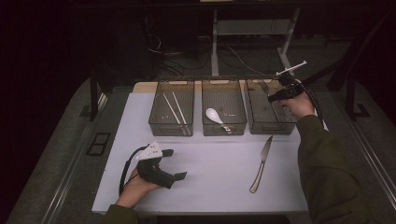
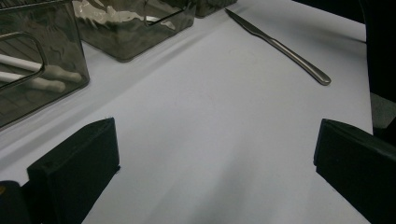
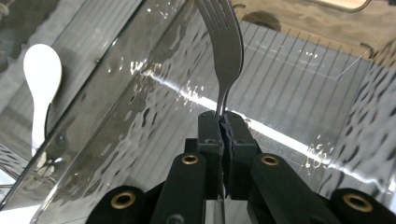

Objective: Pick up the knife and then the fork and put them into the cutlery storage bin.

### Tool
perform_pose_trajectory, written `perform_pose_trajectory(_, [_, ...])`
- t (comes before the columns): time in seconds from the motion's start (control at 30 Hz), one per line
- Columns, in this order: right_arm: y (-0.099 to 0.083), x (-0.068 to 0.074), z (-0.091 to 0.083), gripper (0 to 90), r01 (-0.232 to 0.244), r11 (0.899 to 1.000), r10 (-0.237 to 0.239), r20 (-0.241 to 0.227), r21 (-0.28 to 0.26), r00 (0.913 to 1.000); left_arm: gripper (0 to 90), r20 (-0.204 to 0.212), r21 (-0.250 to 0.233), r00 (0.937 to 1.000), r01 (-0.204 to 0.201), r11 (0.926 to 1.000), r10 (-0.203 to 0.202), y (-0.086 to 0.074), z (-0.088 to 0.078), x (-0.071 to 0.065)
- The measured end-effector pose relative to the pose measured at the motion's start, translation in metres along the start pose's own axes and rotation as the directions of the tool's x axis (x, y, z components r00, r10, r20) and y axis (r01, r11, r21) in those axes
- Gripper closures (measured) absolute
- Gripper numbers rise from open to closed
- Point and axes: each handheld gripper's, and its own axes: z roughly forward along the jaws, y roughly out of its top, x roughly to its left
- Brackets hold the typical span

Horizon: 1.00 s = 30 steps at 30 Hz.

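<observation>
The fork [image 3: 227,51] is pinched by its handle in the right gripper [image 3: 223,122], tines pointing away along the jaws, hanging over the right-hand bin [image 1: 272,122]. The bin floor lies directly below, so the move is probably straight down. The left gripper [image 1: 173,164] rests wide open on the near table [image 1: 215,163] (holding nothing). The knife [image 1: 261,163] lies nearer the right hand. No writing is legible.

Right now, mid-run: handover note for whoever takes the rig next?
Right claw: shut on the fork, held over the right bin.
Left claw: open, empty, resting low over the table.
Done: chopsticks in the left bin, white spoon in the middle bin.
Left: release the fork into the right bin, then probably sort the knife, which lies on the table.
</observation>
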Motion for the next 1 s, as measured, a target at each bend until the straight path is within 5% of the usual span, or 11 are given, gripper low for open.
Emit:
perform_pose_trajectory(0.7, [-0.002, -0.003, 0.034, 86.7, -0.023, 0.995, 0.023, -0.002, 0.094, 0.9997, 0.0, 0.003, 0.001, 1.0, 0.001, 1.0, -0.001, 0.0, 0.0, 0.0])
perform_pose_trajectory(1.0, [-0.002, 0.003, 0.048, 86.5, -0.028, 0.989, 0.023, 0.039, 0.146, 0.999, 0.0, 0.003, -0.002, 1.0, -0.002, 1.0, 0.002, 0.0, 0.0, 0.0])
